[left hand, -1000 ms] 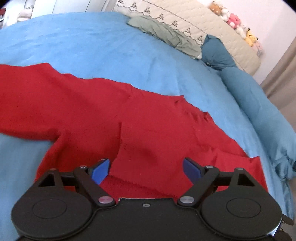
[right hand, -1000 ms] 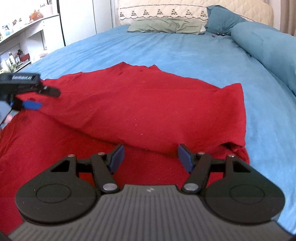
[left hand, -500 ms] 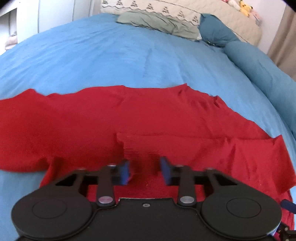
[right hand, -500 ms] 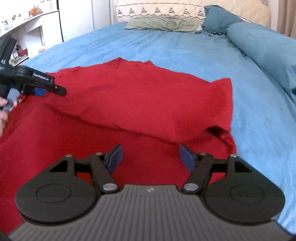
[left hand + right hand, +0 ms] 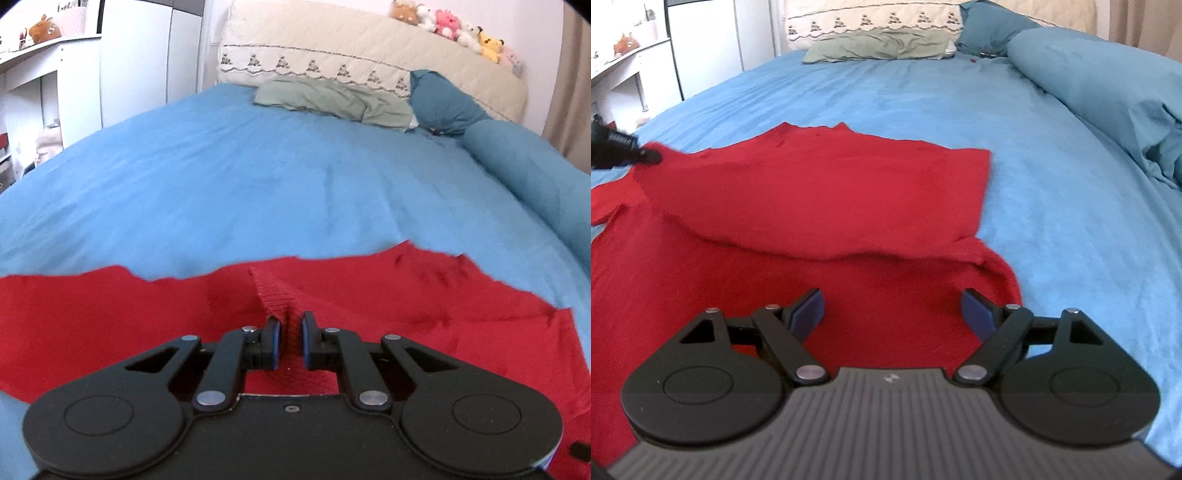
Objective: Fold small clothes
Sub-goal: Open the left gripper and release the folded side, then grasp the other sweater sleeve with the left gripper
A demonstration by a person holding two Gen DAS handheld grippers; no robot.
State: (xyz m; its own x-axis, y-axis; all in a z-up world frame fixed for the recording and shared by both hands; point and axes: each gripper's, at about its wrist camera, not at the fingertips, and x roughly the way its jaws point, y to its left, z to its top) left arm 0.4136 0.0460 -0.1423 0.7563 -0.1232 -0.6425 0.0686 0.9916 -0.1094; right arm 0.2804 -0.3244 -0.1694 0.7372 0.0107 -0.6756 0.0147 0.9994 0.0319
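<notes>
While the big blue bed (image 5: 960,110) fills most of both views, a red shirt (image 5: 820,192) lies spread out on its near part. One part of the red shirt is folded over on top of the rest. A long blue roll of bedding (image 5: 1108,85) lies along the right side of the bed. At the far end of the bed there is a green pillow (image 5: 332,98) next to a dark blue pillow (image 5: 443,103). A row of soft toys (image 5: 454,26) sits on top of the headboard. The right gripper (image 5: 892,308) is over the near edge of the red shirt, with its jaws wide apart and nothing in them. The left gripper (image 5: 290,343) has its jaws squeezed onto a ribbed edge of the red shirt, pulling the cloth up into a little ridge.
</notes>
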